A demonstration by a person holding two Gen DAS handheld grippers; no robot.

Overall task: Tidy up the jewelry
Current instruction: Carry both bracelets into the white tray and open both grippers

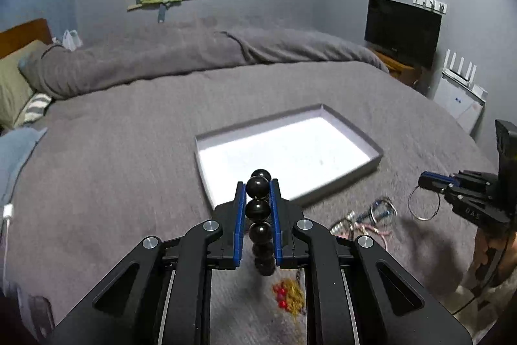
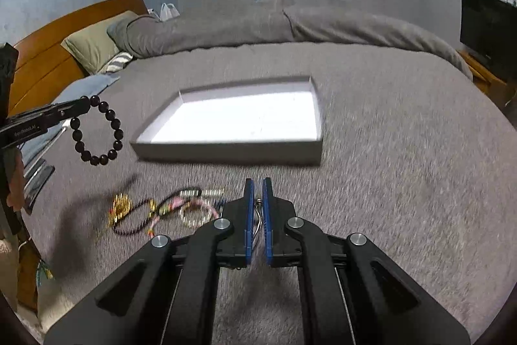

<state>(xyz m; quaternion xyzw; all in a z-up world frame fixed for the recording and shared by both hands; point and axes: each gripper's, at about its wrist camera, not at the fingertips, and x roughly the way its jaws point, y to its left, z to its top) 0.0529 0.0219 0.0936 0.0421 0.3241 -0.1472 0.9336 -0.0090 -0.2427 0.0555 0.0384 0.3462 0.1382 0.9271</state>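
My left gripper [image 1: 257, 187] is shut on a black bead bracelet [image 1: 258, 209] and holds it above the grey bed, just short of the open box [image 1: 376, 147]. The bracelet also hangs from the left gripper in the right wrist view [image 2: 97, 131]. My right gripper [image 2: 257, 183] is shut on a thin silver bangle [image 2: 257, 215]; in the left wrist view the bangle [image 1: 424, 203] hangs from its tips [image 1: 423, 180]. The box [image 2: 226, 151] has a white, empty floor. Several bracelets [image 2: 168, 209] lie in a loose pile on the bed in front of the box.
A gold and red piece [image 1: 289, 296] lies on the bed under my left gripper. Folded grey duvet [image 1: 194, 54] and pillows [image 2: 93, 44] lie at the far side. A TV [image 1: 402, 29] stands at the right. A wooden headboard [image 2: 64, 31] is at the left.
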